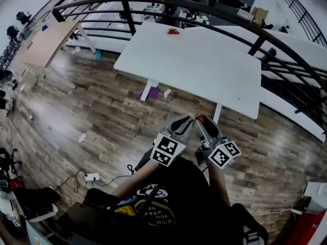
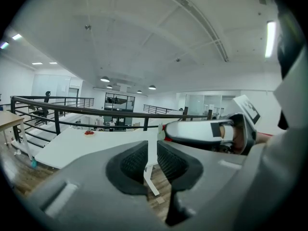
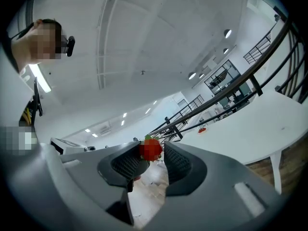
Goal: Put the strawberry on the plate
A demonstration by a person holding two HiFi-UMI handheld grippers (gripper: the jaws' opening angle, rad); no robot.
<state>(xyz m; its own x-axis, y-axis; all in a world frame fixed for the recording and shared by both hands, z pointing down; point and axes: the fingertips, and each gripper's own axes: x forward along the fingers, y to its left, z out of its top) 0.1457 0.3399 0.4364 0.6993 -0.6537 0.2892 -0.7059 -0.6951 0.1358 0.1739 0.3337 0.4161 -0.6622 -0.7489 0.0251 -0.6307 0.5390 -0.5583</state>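
Observation:
A red strawberry [image 3: 151,149] sits between the pads of my right gripper [image 3: 153,157], which is shut on it; its red shows at that gripper's tip [image 1: 200,119] in the head view. Both grippers are held close to the body over the wooden floor, short of the white table [image 1: 204,70]. A small plate [image 1: 173,32] with something red on it stands at the table's far edge, also seen as the plate [image 2: 89,133] and the plate [image 3: 202,129]. My left gripper [image 2: 152,160] is empty, its jaws a narrow gap apart, right beside the right gripper [image 2: 202,131].
A black railing [image 1: 153,1] curves behind the table. A wooden tabletop [image 1: 48,42] lies at the far left. Paper scraps and a power strip [image 1: 92,177] with its cable lie on the floor. A white table leg [image 1: 149,90] stands ahead.

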